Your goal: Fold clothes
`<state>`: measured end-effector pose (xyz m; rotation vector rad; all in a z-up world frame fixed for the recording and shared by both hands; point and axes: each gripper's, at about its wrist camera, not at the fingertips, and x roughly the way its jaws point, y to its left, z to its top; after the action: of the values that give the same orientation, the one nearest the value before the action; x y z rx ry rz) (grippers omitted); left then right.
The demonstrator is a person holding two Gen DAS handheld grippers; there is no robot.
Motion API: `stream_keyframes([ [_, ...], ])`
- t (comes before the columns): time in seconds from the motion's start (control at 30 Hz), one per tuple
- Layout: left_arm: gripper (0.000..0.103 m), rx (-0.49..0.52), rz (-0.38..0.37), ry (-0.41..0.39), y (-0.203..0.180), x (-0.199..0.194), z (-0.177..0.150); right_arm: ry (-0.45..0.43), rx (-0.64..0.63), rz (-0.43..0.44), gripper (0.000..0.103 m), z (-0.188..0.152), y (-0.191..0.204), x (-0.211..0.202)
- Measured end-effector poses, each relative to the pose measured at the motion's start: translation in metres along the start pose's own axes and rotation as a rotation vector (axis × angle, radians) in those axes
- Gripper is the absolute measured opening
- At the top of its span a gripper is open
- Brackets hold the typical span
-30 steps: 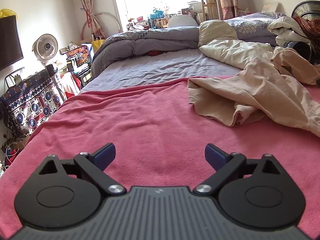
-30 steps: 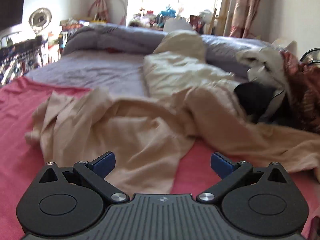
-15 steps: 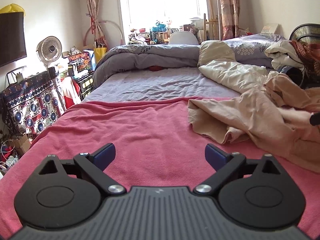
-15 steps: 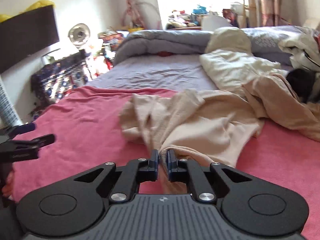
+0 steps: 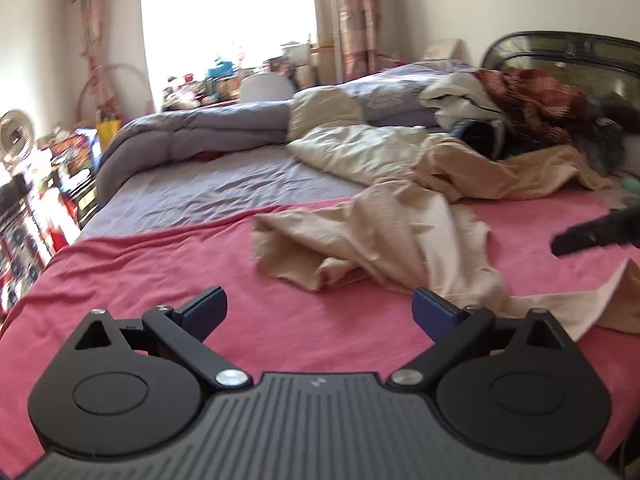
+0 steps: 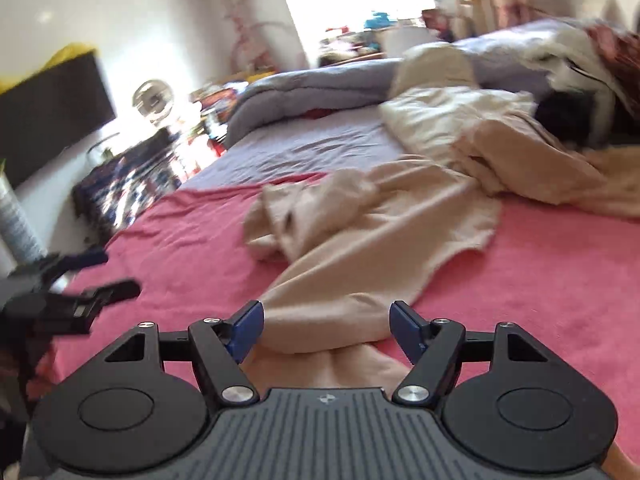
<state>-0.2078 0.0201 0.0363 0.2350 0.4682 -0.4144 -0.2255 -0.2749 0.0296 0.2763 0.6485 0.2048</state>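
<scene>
A crumpled beige garment (image 5: 380,232) lies across the pink blanket (image 5: 160,272), one end drawn out toward the near edge. In the right wrist view that long end (image 6: 360,280) runs between the fingers of my right gripper (image 6: 326,324). Its jaws are opening and stand apart, with a fold of cloth lying between the blue pads. My left gripper (image 5: 320,308) hovers open over bare pink blanket, nothing between its fingers, with the garment just beyond its right fingertip. Each view catches the other gripper: the right one's finger (image 5: 592,232) at the right edge, the left gripper (image 6: 92,280) at the left.
A grey duvet (image 5: 192,136) and a cream quilt (image 5: 360,152) lie farther up the bed. A heap of clothes (image 5: 520,100) sits by the dark headboard (image 5: 580,52). A fan (image 5: 12,136) and a patterned cabinet stand left of the bed.
The right gripper went from open to shut on the beige garment, dragged its end toward the near side, and now has its jaws apart again. The left gripper stayed open and swung right.
</scene>
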Motion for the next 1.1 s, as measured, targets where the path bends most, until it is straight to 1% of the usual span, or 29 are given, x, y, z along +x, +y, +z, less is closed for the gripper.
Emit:
stream_keyframes([
  [0.07,0.101,0.121,-0.005,-0.033,-0.035,0.01,0.007,-0.05,0.095,-0.067,0.07,0.006,-0.032,-0.009],
  [0.17,0.101,0.292,0.021,-0.055,-0.09,0.035,0.012,-0.112,0.103,-0.166,0.073,0.013,-0.059,-0.021],
  [0.2,0.101,0.342,0.026,-0.055,-0.106,0.044,0.012,-0.126,0.088,-0.194,0.077,0.016,-0.068,-0.023],
  [0.23,0.101,0.4,0.03,-0.056,-0.123,0.055,0.009,-0.139,0.072,-0.221,0.088,0.018,-0.076,-0.024],
  [0.3,0.101,0.485,0.025,-0.04,-0.144,0.069,0.001,-0.165,-0.019,-0.267,0.098,0.019,-0.088,-0.019],
  [0.33,0.101,0.528,0.022,-0.032,-0.155,0.076,-0.003,-0.178,-0.066,-0.29,0.098,0.019,-0.094,-0.017],
  [0.4,0.101,0.564,-0.007,-0.001,-0.166,0.087,-0.011,-0.182,-0.233,-0.367,0.098,0.019,-0.097,0.001],
  [0.47,0.101,0.586,0.007,0.037,-0.173,0.103,-0.02,-0.129,-0.428,-0.416,0.098,0.013,-0.098,0.027],
  [0.53,0.098,0.587,0.033,0.075,-0.174,0.119,-0.027,-0.062,-0.461,-0.368,0.097,0.016,-0.099,0.058],
  [0.6,0.096,0.521,0.016,0.096,-0.166,0.129,-0.026,-0.026,-0.351,-0.246,0.097,0.026,-0.103,0.085],
  [0.63,0.091,0.484,0.005,0.111,-0.161,0.133,-0.023,-0.019,-0.287,-0.203,0.097,0.032,-0.105,0.099],
  [0.67,0.083,0.447,-0.005,0.126,-0.156,0.136,-0.019,-0.013,-0.224,-0.161,0.097,0.039,-0.107,0.112],
  [0.7,0.079,0.413,-0.008,0.138,-0.15,0.138,-0.017,0.003,-0.187,-0.162,0.097,0.045,-0.106,0.129],
  [0.73,0.068,0.388,0.007,0.145,-0.145,0.141,-0.016,0.02,-0.152,-0.166,0.095,0.05,-0.104,0.145],
  [0.77,0.052,0.365,0.024,0.152,-0.14,0.143,-0.016,0.052,-0.134,-0.189,0.09,0.054,-0.104,0.163],
  [0.8,0.046,0.34,0.051,0.165,-0.135,0.146,-0.016,0.092,-0.112,-0.209,0.068,0.056,-0.104,0.181],
  [0.83,0.04,0.298,0.046,0.179,-0.128,0.149,-0.014,0.149,-0.055,-0.231,0.035,0.057,-0.106,0.2],
  [0.87,0.029,0.255,0.034,0.195,-0.12,0.151,-0.013,0.175,0.019,-0.263,0.031,0.057,-0.108,0.211],
  [0.9,0.024,0.225,0.036,0.202,-0.113,0.153,-0.01,0.156,0.066,-0.274,0.022,0.059,-0.107,0.212],
  [0.93,0.02,0.206,0.035,0.199,-0.108,0.151,-0.009,0.158,0.092,-0.255,0.006,0.062,-0.106,0.211],
  [0.97,0.013,0.191,0.036,0.184,-0.104,0.148,-0.006,0.163,0.117,-0.234,0.006,0.065,-0.105,0.209],
  [1.07,0.011,0.144,0.05,0.122,-0.089,0.134,0.006,0.078,0.203,-0.104,0.003,0.074,-0.103,0.177],
  [1.1,0.01,0.131,0.057,0.099,-0.084,0.129,0.013,0.04,0.217,-0.077,0.003,0.078,-0.1,0.162],
])
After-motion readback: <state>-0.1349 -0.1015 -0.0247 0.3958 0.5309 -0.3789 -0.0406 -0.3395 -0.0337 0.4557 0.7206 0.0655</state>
